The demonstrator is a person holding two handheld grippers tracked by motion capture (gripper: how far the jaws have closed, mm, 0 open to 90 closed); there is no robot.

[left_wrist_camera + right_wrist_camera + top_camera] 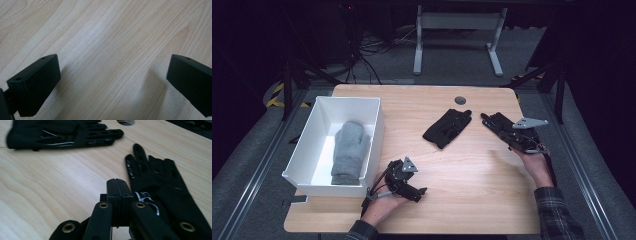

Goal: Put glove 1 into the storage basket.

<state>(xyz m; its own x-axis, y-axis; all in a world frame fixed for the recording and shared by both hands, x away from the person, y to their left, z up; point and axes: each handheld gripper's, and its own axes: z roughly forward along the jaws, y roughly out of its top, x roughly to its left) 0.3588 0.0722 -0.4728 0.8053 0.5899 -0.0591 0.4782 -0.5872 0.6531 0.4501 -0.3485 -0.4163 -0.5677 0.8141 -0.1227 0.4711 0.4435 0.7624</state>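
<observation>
The right tongs (pixel 117 185) are pressed together, empty, their tips at the edge of a black glove (pixel 160 182) lying flat on the counter (pixel 472 160) by its right side. The left tongs (pixel 112 82) are spread wide over bare wood near the white bin (pixel 307 145), which holds a grey mitten (pixel 349 152). A second black glove (pixel 447 127) lies mid-counter, well apart from the bin.

The high camera stands above the person's side and looks forward and down on the whole worktop (pixel 472 165). The camera on the left tongs (pixel 112 85) is very close to bare wood and faces steeply down. The camera on the right tongs (pixel 117 185) sits low and looks along the surface at two black gloves (pixel 155 177), which the high view (pixel 447 127) shares from farther away.
</observation>
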